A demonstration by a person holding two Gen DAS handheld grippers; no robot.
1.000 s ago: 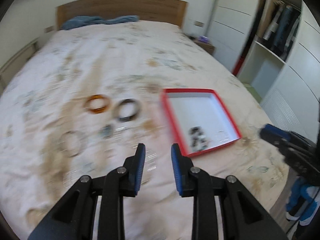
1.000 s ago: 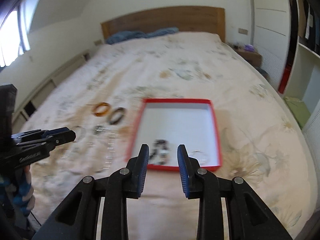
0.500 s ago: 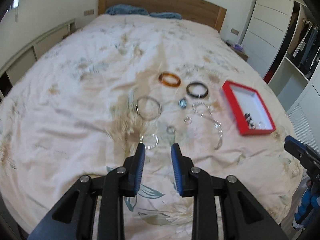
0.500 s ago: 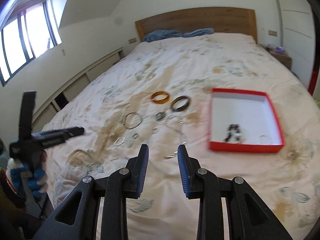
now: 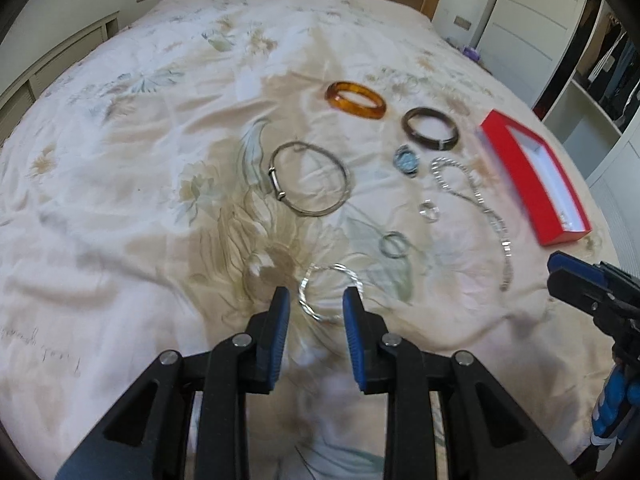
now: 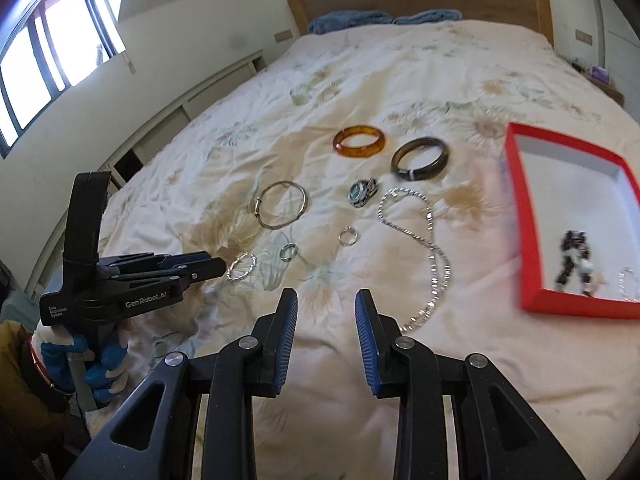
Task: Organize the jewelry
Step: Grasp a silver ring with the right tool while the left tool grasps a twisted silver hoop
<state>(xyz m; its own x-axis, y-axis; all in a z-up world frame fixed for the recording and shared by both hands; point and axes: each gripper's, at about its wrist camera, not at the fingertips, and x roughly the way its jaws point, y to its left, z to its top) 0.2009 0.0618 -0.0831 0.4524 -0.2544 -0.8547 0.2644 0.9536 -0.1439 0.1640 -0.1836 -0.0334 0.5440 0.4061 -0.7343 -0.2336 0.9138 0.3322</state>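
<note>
Jewelry lies scattered on the flowered bedspread [image 6: 400, 60], left of a red box [image 6: 516, 216] that sits toward the right edge. Far from the grippers are an amber bangle [image 6: 359, 141] and, right of it, a dark bangle [image 6: 420, 159]. Nearer come a thin silver bangle [image 6: 282, 205], a small watch-like piece [image 6: 362, 192] and a long silver chain [image 6: 430, 248] that runs toward the near side. Two small rings [image 6: 348, 236] [image 6: 288, 251] lie between them, and a twisted silver bracelet [image 5: 330, 294] is the nearest piece on the left.

The box already holds a dark beaded piece [image 6: 574, 262] and something silver at its near right corner, so it looks like the collecting place; most pieces are still outside it.

The left gripper [image 5: 314, 308] points down at the twisted bracelet with its jaws apart and nothing held. In its own view the bracelet shows between the fingertips, but from the right wrist view the tips stop just left of it, not touching. That aim suggests this bracelet is the next pick.

The right gripper [image 6: 326, 312] hangs over bare bedspread near the chain's near end, jaws apart and empty, probably waiting its turn within reach of both chain and box.
</note>
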